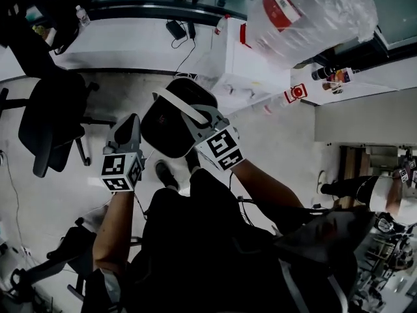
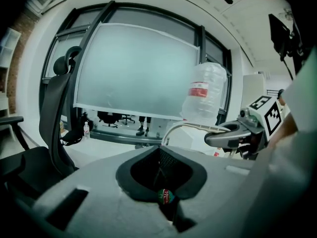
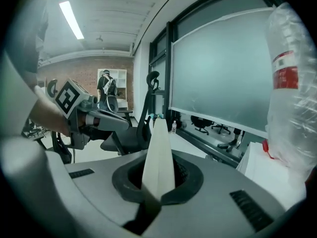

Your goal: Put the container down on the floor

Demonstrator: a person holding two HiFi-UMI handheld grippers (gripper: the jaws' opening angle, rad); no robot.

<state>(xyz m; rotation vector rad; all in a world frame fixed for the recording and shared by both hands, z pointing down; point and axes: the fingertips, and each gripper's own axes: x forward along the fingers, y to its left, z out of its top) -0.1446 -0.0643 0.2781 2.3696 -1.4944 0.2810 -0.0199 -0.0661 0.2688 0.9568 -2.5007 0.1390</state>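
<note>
Head view: office chair (image 1: 49, 119) left of container (image 1: 164, 128), water jug (image 1: 313, 15) beyond.

Pale floor (image 1: 287, 142) — office chair (image 1: 49, 119), water dispenser (image 1: 254, 64) standing.

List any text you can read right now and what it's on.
"192" (uncertain, part blurred): round red-and-green sticker, low in the left gripper view.
Red label on the water bottle: print too blurred.
Red-and-white sign below the bottle: too small.
Marker cube and its twin: patterns only, no words.
</note>
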